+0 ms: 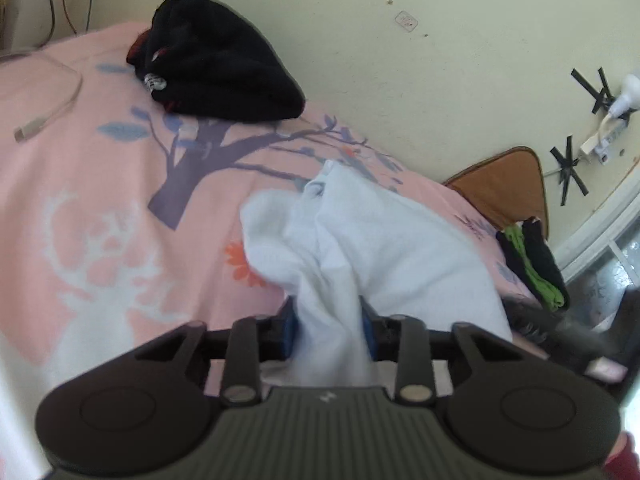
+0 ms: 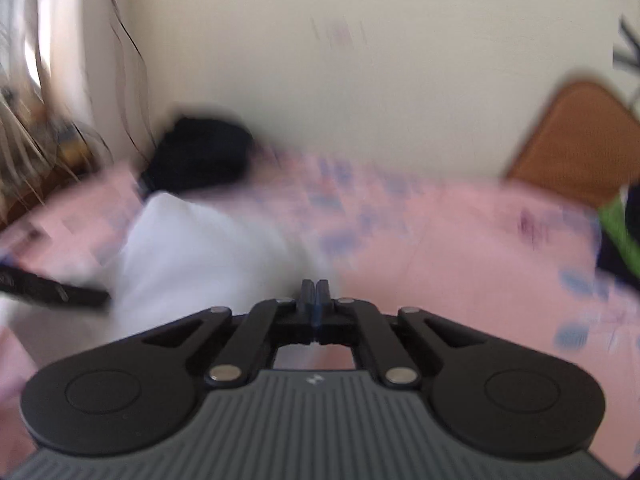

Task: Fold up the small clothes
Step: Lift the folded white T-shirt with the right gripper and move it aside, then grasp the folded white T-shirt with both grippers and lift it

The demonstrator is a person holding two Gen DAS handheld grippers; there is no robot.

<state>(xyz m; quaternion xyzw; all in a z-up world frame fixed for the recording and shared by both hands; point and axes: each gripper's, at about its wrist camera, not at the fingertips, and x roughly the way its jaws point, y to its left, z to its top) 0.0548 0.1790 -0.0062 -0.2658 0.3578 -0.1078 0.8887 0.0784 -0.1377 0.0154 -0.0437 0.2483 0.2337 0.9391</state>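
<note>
I've got the left gripper (image 1: pixel 328 328) pinching the white garment (image 1: pixel 360 240) bunched on the pink bedspread (image 1: pixel 100 200), right gripper (image 2: pixel 315 296) pressed together empty; next, grab a free edge to spread it.

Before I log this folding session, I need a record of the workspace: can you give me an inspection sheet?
Surface: pink bedspread with tree and deer print, against a pale wall.
Job's things: white garment, crumpled, one part bunched between the left gripper's pads.
Clutter: black garment heaped near the wall; dark and green clothes at the bed's far end.
Grippers: left gripper shut on the white garment; right gripper shut, nothing between its pads.
Cables: white cable with plug lying on the bedspread; wires hanging at the wall corner.
Surroundings: brown cushion by the wall; black tape crosses and a white plug on the wall; window frame.
</note>
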